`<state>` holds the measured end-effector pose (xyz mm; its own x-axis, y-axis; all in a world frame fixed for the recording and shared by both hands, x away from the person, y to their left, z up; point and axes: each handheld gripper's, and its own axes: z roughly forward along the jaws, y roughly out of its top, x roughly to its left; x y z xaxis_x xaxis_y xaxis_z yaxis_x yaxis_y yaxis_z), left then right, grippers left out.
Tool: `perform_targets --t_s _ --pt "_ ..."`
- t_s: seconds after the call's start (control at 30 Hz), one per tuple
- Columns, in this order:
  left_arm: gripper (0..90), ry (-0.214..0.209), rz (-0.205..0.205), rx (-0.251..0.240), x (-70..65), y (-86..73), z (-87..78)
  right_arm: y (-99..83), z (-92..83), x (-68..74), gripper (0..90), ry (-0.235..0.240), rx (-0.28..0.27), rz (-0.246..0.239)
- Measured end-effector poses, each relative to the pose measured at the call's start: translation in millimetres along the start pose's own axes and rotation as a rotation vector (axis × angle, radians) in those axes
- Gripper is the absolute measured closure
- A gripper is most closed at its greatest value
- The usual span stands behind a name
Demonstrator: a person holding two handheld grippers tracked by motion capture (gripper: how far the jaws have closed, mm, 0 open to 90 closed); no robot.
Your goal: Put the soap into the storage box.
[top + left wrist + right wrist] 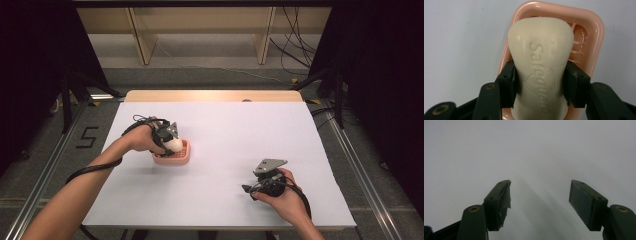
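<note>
On the white bench point(225, 130) in the high view the left tongs point(172, 144) hold a soap point(175, 145) over a pink dish point(184, 157), their own view shows them pinching it, and the right tongs point(540, 195) gape empty

soap point(541, 62) bottom cut off, dish point(596, 37) partly hidden

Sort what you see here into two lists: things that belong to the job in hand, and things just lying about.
In the job:
soap bar, clamped by the left gripper
pink soap dish beneath it

Lying about:
right gripper, open over the white table cover
cables on the floor beyond
</note>
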<state>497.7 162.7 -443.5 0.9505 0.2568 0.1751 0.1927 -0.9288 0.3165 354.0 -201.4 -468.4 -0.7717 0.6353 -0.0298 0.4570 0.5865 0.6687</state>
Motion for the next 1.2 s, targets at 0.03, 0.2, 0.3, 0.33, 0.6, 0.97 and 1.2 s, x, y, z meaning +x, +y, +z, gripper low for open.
perform_targets --t_s 0.03,0.2,0.3,0.33,0.6,0.97,1.2 --pt "49.2 -0.001 -0.001 0.003 0.0 0.1 0.1 0.0 0.0 0.0 34.3 -0.001 0.0 0.0" --pt "48.3 -0.003 -0.003 0.012 0.4 -0.1 1.5 -0.1 -0.1 0.4 34.3 -0.005 0.0 0.003" --pt "47.0 -0.002 -0.01 0.013 1.2 0.4 -2.1 -0.2 -0.2 0.4 34.2 -0.006 -0.001 0.003" --pt "46.4 -0.001 -0.008 0.011 1.5 0.6 -3.8 -0.2 -0.3 0.3 34.2 -0.006 -0.001 0.002" --pt "44.8 0.028 -0.013 -0.016 -0.4 -1.0 -21.2 -0.3 -2.4 2.3 33.9 -0.021 0.012 0.032" --pt "43.4 0.07 -0.04 -0.078 -22.4 -27.4 -40.7 -0.7 0.2 3.6 33.3 -0.02 0.004 0.036" --pt "40.2 0.121 -0.139 -0.144 -36.8 -47.4 -47.6 -0.7 -0.9 4.8 33.1 -0.011 0.022 0.052"
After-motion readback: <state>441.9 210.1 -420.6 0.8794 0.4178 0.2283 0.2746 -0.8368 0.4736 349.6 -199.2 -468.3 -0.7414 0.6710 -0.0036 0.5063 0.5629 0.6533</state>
